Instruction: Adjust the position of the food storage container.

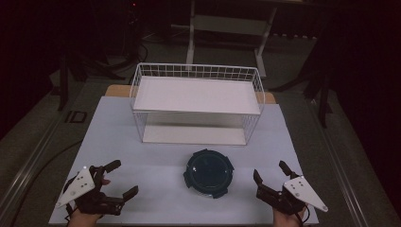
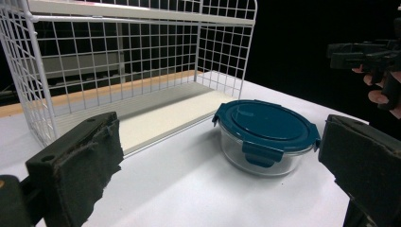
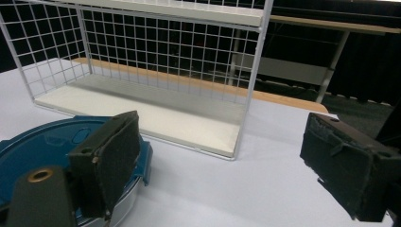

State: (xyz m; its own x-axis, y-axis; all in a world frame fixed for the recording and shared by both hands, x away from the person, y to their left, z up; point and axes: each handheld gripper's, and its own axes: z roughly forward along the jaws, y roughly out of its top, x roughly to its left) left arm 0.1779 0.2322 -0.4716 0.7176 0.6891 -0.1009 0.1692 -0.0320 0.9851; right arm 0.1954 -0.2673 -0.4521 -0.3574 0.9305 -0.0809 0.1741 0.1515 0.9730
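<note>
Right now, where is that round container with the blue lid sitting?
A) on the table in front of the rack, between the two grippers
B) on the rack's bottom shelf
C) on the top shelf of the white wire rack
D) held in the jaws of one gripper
A: the container rests on the table in front of the wire rack, with the left gripper and right gripper open at either side, apart from it.

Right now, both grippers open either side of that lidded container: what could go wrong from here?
1. The glass container has smooth round walls; a pinch from the left gripper and right gripper may slip or tilt it.
2. Its blue lid has latches sticking out; a pad could catch one and pop it open.
3. The wire shelf stands close behind; a lift toward it might hit the wire frame.
</note>
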